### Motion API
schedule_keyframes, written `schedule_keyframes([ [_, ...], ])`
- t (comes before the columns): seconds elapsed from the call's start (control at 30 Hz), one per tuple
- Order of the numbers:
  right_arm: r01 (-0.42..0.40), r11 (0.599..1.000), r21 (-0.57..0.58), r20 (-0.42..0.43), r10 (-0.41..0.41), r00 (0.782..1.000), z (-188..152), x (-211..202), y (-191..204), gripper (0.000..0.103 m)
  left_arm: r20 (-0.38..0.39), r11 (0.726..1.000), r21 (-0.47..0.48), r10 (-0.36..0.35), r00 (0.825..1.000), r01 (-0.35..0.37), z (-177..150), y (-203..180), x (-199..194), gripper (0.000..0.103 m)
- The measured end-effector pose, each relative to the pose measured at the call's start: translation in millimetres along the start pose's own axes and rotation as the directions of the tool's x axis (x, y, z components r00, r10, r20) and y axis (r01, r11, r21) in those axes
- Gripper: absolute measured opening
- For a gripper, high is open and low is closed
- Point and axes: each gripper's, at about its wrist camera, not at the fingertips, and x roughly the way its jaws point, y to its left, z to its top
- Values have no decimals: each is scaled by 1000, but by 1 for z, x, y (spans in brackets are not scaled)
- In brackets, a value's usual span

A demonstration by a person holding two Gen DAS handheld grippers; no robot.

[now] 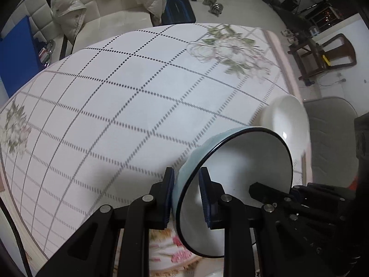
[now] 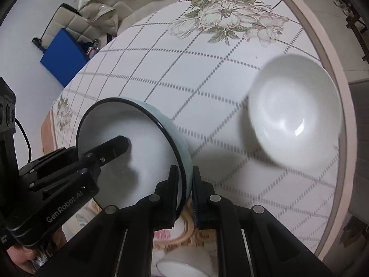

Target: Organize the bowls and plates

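A pale blue bowl [image 1: 242, 161] with a dark rim and white inside is held tilted above the table by both grippers. My left gripper [image 1: 186, 198] is shut on its rim, one finger outside and one inside. My right gripper [image 2: 185, 191] is shut on the opposite rim of the same blue bowl [image 2: 143, 152]. A plain white bowl [image 2: 297, 115] stands upright on the table to the right; it also shows in the left wrist view [image 1: 288, 117]. Below the blue bowl lie a floral plate [image 2: 184, 230] and another white bowl [image 2: 182, 267], mostly hidden.
The table [image 1: 115, 106] has a white checked cloth with flower prints. Its edge [image 2: 341, 69] runs just right of the white bowl. A chair with a jacket [image 1: 69, 11], a blue board [image 1: 16, 53], a wooden chair [image 1: 322, 55] and dumbbells [image 1: 213, 3] stand beyond.
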Motion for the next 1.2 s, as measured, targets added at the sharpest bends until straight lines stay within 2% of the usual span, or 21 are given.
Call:
schedule_keyframes([
  [0.13,-2,1000,0,10,2,1000,-37,-16,-3,12,12,1000,3,-17,1000,17,-26,-10,-16,19],
  [0.3,3,1000,5,10,-3,1000,-101,-29,-14,12,-4,999,28,-25,1000,26,-73,-28,-28,19],
  [0.47,21,1000,11,-15,-21,1000,-161,-24,-26,12,-43,999,36,-39,998,41,-121,-34,-19,19],
  [0.6,28,999,18,-44,-27,999,-194,-6,-31,12,-79,998,33,-45,996,48,-155,-35,-8,19],
  [0.87,48,999,10,-85,-47,995,-226,26,-31,12,-142,999,37,-22,990,27,-192,-32,16,19],
  [1.2,89,996,-12,-114,-90,989,-232,44,-32,12,-155,997,70,36,987,-25,-201,-37,29,19],
])
